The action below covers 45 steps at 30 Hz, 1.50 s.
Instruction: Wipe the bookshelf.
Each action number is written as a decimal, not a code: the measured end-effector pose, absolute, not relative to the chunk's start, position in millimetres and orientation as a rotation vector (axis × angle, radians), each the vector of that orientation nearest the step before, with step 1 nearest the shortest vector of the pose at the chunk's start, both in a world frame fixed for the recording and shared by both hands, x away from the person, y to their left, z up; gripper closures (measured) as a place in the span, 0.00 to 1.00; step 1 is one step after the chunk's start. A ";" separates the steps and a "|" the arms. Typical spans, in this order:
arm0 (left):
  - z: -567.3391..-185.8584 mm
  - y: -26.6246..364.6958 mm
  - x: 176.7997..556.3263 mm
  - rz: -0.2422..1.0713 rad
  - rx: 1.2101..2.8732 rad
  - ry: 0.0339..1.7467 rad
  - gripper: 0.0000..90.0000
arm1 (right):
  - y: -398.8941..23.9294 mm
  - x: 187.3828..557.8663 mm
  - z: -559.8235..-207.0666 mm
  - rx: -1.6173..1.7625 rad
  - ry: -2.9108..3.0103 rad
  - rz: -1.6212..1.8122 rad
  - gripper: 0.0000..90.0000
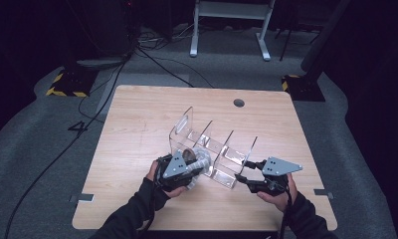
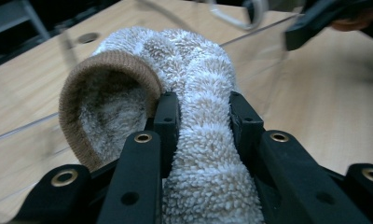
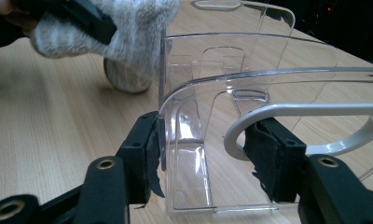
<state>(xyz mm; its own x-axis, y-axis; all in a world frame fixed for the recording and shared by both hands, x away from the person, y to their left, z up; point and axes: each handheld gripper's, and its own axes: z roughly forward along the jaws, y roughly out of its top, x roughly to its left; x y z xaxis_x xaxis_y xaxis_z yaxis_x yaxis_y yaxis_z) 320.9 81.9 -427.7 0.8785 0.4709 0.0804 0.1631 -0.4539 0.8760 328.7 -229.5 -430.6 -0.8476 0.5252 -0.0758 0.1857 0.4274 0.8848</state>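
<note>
A clear acrylic organizer with several dividers lies on the wooden table, near the front. My left gripper is at its near left end, shut on a fuzzy grey-and-white sock. In the left gripper view the jaws squeeze the sock at its middle, and its brown cuff gapes open to the left. My right gripper holds the organizer's near right end. Its pads press on either side of the clear walls and the white-rimmed handle cut-out. The sock hangs at that view's upper left.
A round cable hole sits near the table's far edge. On the grey floor beyond are black cables, a white frame's legs and yellow-and-black striped stand bases. The person's forearms come in over the table's front edge.
</note>
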 end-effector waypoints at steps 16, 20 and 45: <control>-446.0 36.4 315.8 0.290 2.141 0.344 0.78 | -229.7 329.1 -430.6 0.617 2.343 1.394 0.52; -441.0 73.6 321.5 0.383 2.148 0.430 0.78 | -230.6 329.5 -430.5 0.614 2.349 1.401 0.52; -431.5 123.3 353.0 0.397 2.014 0.610 0.82 | -230.1 328.3 -431.0 0.611 2.346 1.411 0.53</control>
<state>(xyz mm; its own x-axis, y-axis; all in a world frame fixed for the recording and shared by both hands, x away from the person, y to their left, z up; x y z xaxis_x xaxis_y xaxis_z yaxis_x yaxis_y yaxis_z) 353.0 123.3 -431.5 0.8224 0.5682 0.0287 0.2565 -0.4154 0.8728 328.3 -230.1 -431.0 -0.8515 0.5206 -0.0635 0.1880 0.4160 0.8897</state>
